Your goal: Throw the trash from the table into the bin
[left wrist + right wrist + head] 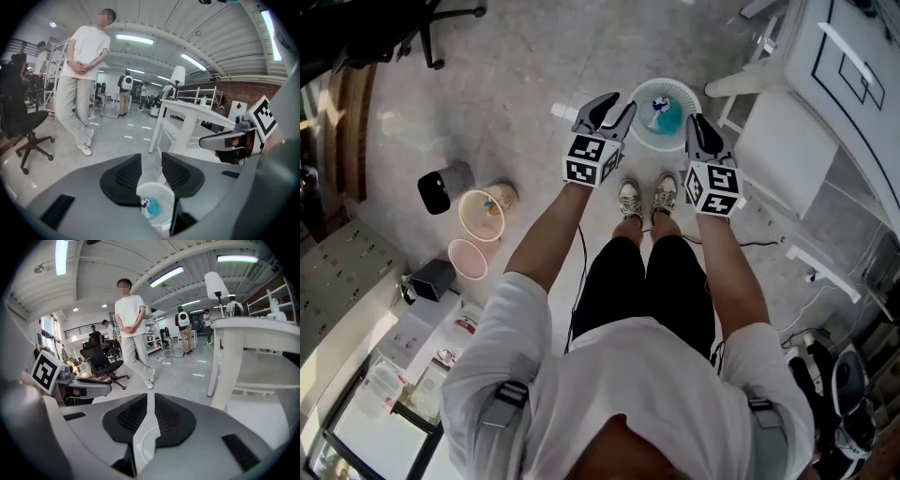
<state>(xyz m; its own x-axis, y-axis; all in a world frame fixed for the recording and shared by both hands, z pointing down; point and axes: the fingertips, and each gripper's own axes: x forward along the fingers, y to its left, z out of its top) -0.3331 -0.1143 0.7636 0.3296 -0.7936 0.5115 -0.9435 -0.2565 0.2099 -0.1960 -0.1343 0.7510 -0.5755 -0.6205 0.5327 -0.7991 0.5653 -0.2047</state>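
The blue trash (664, 118) inside the bin (678, 91) is too small to identify.

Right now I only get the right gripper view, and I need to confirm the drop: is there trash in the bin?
Observer: Yes. The head view shows blue trash lying in the white bin on the floor.
Operator: Is the left claw holding anything?
Observer: No. The left claw has its jaws apart, with nothing between them.
Operator: Any other bins nearby?
Observer: Yes. A beige bin stands on the person's left.
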